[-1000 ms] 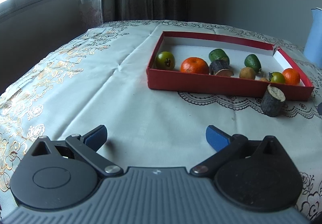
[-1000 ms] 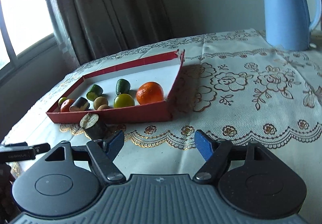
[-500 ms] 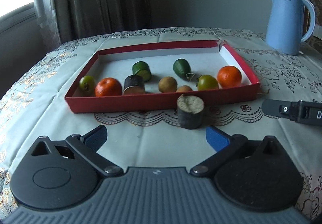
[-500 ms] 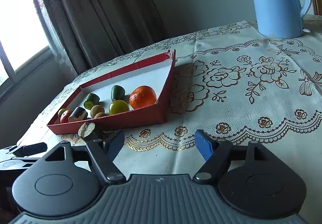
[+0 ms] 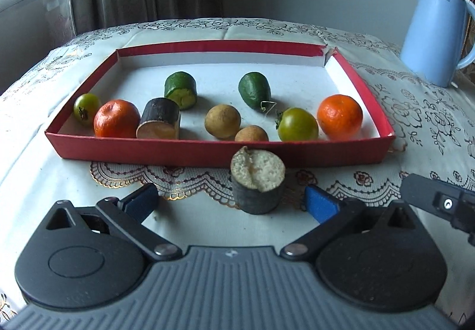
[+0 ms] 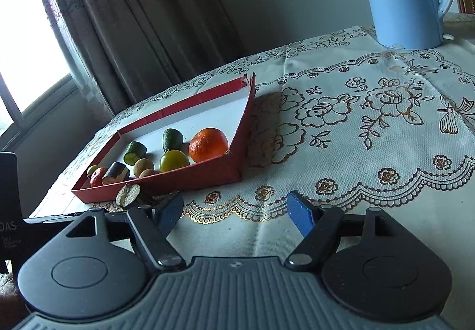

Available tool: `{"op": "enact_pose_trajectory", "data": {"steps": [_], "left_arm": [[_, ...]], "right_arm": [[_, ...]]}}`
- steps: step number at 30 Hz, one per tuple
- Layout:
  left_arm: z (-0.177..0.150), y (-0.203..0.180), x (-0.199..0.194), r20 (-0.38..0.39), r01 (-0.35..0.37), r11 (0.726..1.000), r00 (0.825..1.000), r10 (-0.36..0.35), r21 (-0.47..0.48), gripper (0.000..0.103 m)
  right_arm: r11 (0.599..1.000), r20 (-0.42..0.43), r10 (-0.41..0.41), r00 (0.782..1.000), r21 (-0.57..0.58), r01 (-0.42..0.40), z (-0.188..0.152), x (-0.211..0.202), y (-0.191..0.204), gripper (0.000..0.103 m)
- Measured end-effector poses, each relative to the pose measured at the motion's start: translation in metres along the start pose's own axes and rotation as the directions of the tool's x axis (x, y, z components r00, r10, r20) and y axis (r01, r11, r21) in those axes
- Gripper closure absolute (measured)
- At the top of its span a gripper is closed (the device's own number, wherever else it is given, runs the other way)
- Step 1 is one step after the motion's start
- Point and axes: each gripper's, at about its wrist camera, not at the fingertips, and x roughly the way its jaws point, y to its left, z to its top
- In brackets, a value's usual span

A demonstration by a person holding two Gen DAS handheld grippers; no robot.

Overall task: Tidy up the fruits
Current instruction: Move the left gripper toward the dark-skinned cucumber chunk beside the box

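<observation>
Dark cut fruit stub point(image 5: 257, 181) stands on table point(image 5: 44, 181) just outside red tray point(image 5: 207, 153), between wide-open left hand-held gripper point(image 5: 231, 202) fingers. Looks firm, light; grab round sides, not crumbly top. Right hand-held gripper point(image 6: 234, 209) open, empty.

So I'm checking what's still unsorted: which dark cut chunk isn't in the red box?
The dark chunk standing upright on the tablecloth, pale cut face up, before the red box. The other dark chunk lies inside.
</observation>
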Motion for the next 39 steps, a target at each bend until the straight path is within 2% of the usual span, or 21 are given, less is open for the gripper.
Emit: {"op": "enact_pose_trajectory", "data": {"steps": [26,33,39], "left_arm": [[0.004,-0.003,0.006,0.000,-0.015,1.000,1.000,0.015,-0.011,0.000],[0.004,-0.002,0.006,0.004,-0.008,1.000,1.000,0.008,-0.007,0.000],[0.003,-0.001,0.003,0.023,-0.004,1.000,1.000,0.004,-0.006,0.009]], "right_arm": [[1.000,0.002,0.012,1.000,0.019,-0.012,0.000,0.001,-0.003,0.023],[0.995,0.083,-0.014,0.996,0.097,0.006,0.002,-0.008,-0.015,0.022],[0.994,0.074,-0.025,0.997,0.107,0.017,0.003,-0.005,-0.017,0.022]]}}
